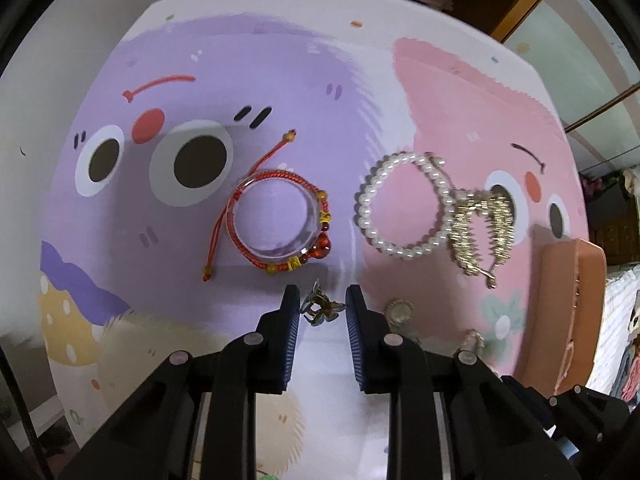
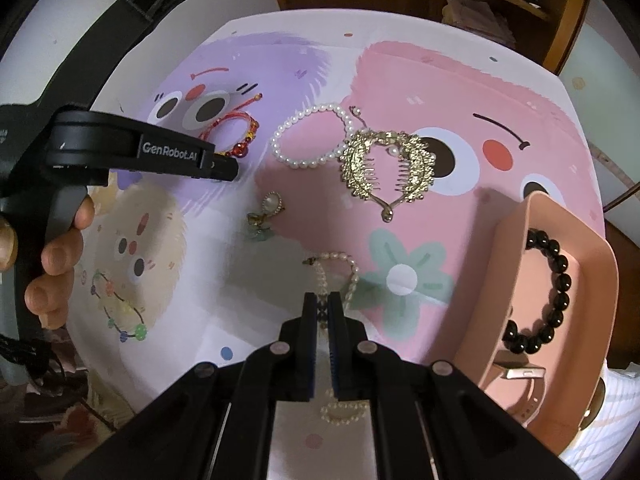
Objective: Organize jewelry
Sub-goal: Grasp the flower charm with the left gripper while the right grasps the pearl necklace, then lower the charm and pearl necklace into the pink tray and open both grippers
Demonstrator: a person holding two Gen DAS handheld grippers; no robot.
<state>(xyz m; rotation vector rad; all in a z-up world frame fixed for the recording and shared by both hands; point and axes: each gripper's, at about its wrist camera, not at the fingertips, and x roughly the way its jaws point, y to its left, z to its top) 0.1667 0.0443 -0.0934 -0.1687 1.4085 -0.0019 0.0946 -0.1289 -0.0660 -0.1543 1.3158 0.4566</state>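
Note:
My left gripper (image 1: 322, 300) is open, its fingers either side of a small bronze-green brooch (image 1: 320, 309) on the cartoon mat. Beyond it lie a red cord bracelet around a clear bangle (image 1: 276, 222), a pearl bracelet (image 1: 404, 205) and a gold hair claw (image 1: 478, 236). A round pearl earring (image 1: 398, 312) lies just right of the fingers. My right gripper (image 2: 322, 300) is shut on a thin pearl necklace (image 2: 340, 266) that trails ahead and below it. The pink tray (image 2: 516, 240) at the right holds a black bead bracelet (image 2: 554, 292) and a watch (image 2: 520, 374).
The left gripper's body and the hand holding it (image 2: 132, 152) fill the left of the right wrist view. The gold claw (image 2: 384, 164) and pearl bracelet (image 2: 312, 136) lie mid-mat. The tray edge shows in the left wrist view (image 1: 568, 312). Wooden furniture stands behind the table.

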